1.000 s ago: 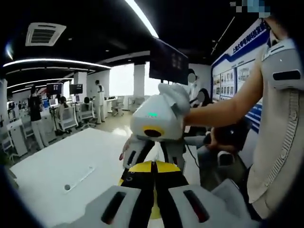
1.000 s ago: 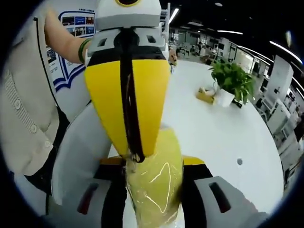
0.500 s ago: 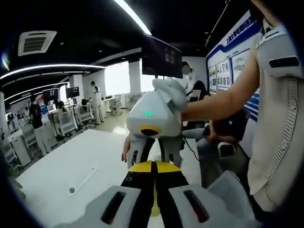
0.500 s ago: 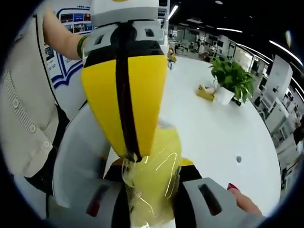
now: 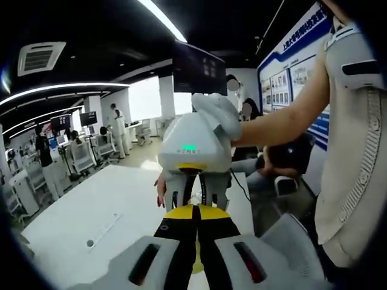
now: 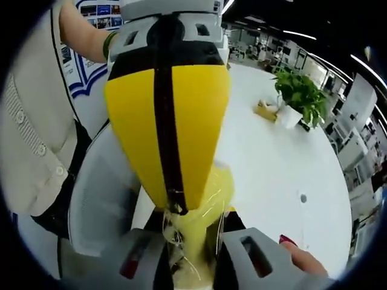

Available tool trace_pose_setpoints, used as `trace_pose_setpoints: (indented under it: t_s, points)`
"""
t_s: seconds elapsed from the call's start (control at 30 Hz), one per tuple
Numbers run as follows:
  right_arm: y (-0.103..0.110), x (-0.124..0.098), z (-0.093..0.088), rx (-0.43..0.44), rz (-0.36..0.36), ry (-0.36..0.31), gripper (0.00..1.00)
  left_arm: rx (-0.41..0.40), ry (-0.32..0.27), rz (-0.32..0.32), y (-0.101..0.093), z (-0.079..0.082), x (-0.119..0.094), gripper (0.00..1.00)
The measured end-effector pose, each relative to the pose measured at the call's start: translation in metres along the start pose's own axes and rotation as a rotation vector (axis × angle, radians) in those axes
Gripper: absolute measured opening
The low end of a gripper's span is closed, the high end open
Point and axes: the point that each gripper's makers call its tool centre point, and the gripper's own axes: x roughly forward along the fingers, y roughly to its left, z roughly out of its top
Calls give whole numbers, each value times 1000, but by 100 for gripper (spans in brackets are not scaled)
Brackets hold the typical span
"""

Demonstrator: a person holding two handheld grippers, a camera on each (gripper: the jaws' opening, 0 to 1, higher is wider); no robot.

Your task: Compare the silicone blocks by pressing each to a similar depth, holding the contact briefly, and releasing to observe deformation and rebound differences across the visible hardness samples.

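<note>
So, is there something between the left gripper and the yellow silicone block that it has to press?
Nothing visible stands between them. In the right gripper view the left gripper, jaws shut, already has its tip on the wrapped yellow silicone block, which the right gripper holds between its jaws.

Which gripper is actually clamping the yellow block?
The right gripper: its grey jaws squeeze the film-wrapped yellow block between them. The left gripper has its yellow jaws shut together, the tip only pressing against the block.
</note>
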Motion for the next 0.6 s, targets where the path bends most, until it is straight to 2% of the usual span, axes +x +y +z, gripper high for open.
trace_pose_setpoints:
  t_s: [0.07,0.53,0.57,0.6]
  points:
    - [-1,-1,-1,-16,-10,6,5,3,1,-2,-2,0,-1,0]
    - [11,-5,-3,42,1,31,6,15,-1,-10,-7,1,-5,0]
    - [8,-5,-1,14,-21,23,6,19,-1,-9,-7,1,-5,0]
    - [10,-5,-2,27,-9,28,6,19,-1,-12,-8,1,-5,0]
